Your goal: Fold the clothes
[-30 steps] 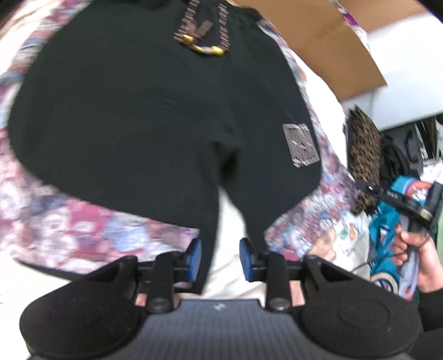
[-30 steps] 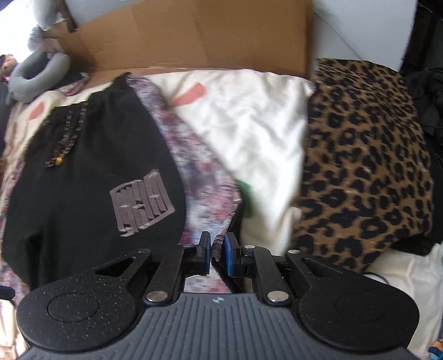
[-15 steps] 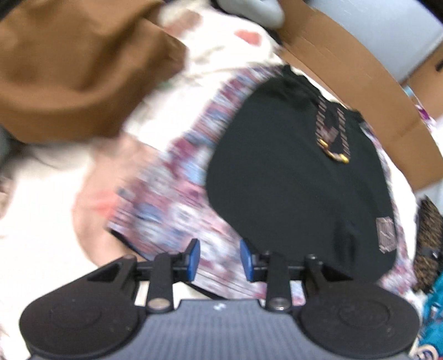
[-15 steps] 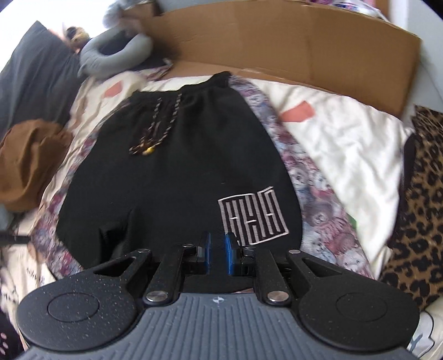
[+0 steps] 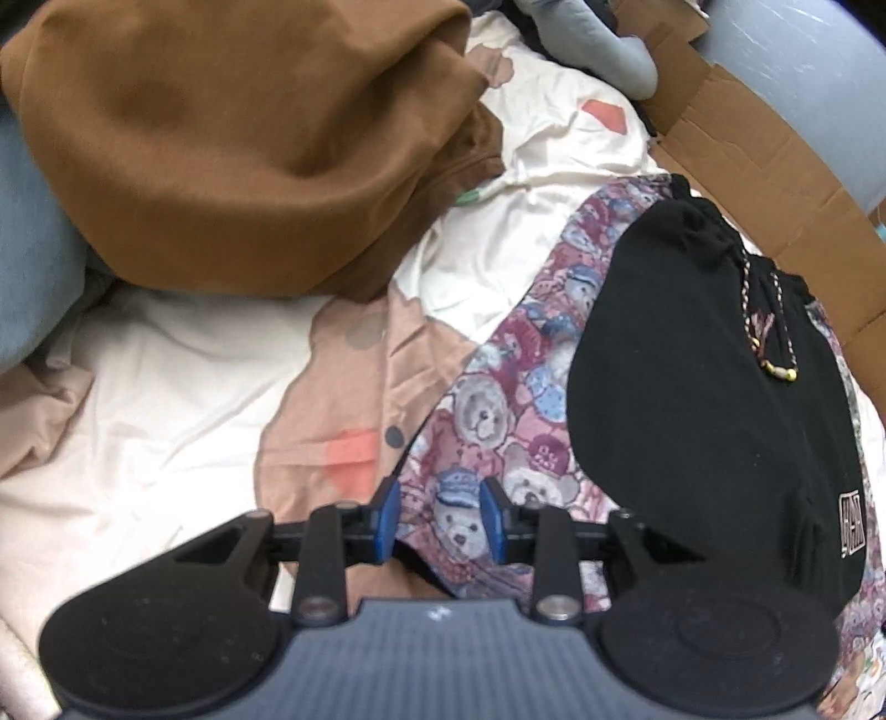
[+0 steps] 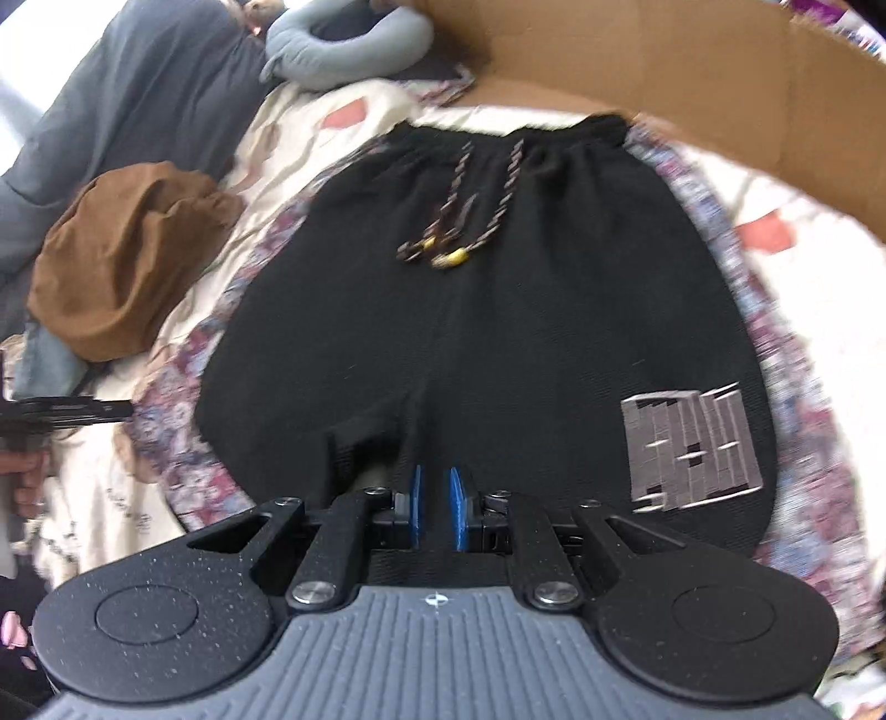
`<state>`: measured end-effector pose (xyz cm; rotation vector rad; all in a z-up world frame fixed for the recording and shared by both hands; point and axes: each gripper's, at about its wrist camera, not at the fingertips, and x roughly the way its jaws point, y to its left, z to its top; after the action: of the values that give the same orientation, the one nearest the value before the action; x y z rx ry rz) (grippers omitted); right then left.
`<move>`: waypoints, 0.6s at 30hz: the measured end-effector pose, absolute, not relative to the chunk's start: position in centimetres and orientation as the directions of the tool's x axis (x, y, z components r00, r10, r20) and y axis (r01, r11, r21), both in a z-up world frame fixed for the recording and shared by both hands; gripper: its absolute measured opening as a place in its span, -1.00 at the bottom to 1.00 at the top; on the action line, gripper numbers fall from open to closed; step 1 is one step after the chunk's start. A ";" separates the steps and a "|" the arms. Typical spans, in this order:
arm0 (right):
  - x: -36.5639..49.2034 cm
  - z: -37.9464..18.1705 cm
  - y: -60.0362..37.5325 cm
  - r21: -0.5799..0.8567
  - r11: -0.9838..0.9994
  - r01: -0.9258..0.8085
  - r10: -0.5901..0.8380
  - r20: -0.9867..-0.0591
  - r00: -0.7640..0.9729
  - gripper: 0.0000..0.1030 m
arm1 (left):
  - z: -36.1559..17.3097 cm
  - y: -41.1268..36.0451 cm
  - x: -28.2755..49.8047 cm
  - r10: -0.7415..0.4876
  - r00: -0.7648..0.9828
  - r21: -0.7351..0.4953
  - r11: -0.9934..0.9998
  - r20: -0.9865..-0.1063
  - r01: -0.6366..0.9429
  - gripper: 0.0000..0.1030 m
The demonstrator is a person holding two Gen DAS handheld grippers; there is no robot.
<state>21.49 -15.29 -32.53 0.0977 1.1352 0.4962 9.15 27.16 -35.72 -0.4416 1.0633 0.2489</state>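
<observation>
Black shorts [image 6: 487,310] with a braided drawstring and a grey logo lie flat on a bear-print cloth [image 5: 498,399] on the bed. They also show in the left wrist view [image 5: 709,399], to the right. My left gripper [image 5: 437,518] is open and empty, low over the bear-print cloth's near left corner, left of the shorts. My right gripper [image 6: 434,509] hovers over the shorts' crotch at the hem, its jaws a narrow gap apart with nothing between them.
A brown garment [image 5: 238,144] is heaped at the far left of the bed, also in the right wrist view [image 6: 122,255]. Flattened cardboard [image 6: 664,72] stands behind the shorts. A grey neck pillow [image 6: 343,50] lies at the head. The patterned cream bedsheet [image 5: 166,399] surrounds everything.
My left gripper swung left off the shorts' legs to the bear-print cloth's corner. My right gripper moved left from the cloth's right edge to the middle of the shorts' hem.
</observation>
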 end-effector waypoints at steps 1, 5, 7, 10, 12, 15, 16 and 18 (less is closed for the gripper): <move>21.3 -32.9 -14.8 0.335 0.882 -0.331 0.438 -0.842 0.316 -0.78 | -35.9 27.3 9.1 -0.016 0.472 -0.232 0.885 -0.882 -0.404 -0.38; 20.6 -34.8 -13.5 0.378 0.870 -0.316 0.466 -0.839 0.281 -0.78 | -37.2 27.7 8.6 0.009 0.462 -0.207 0.887 -0.887 -0.414 -0.38; 20.3 -35.8 -12.9 0.398 0.864 -0.308 0.479 -0.839 0.259 -0.77 | -37.8 28.0 8.3 0.015 0.454 -0.200 0.885 -0.891 -0.420 -0.38; 19.7 -36.9 -11.9 0.414 0.851 -0.323 0.494 -0.840 0.225 -0.77 | -38.4 28.2 8.0 0.002 0.462 -0.216 0.882 -0.887 -0.418 -0.38; 19.2 -37.7 -11.5 0.436 0.842 -0.316 0.508 -0.838 0.197 -0.77 | -38.6 28.2 8.0 0.000 0.473 -0.221 0.884 -0.881 -0.412 -0.41; 18.5 -39.1 -10.8 0.467 0.831 -0.304 0.524 -0.839 0.144 -0.77 | -38.9 28.3 7.9 -0.005 0.483 -0.237 0.876 -0.876 -0.420 -0.61; 18.3 -39.5 -10.6 0.478 0.827 -0.296 0.530 -0.839 0.124 -0.77 | -39.0 28.4 7.8 -0.011 0.488 -0.247 0.872 -0.873 -0.422 -0.70; 17.9 -40.5 -10.3 0.504 0.820 -0.271 0.542 -0.836 0.086 -0.57 | -38.9 28.6 7.5 -0.022 0.502 -0.275 0.857 -0.865 -0.435 -0.76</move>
<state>17.93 -10.28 -40.49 0.2425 1.3570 0.6145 7.46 28.57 -38.91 -0.5011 1.0246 0.2625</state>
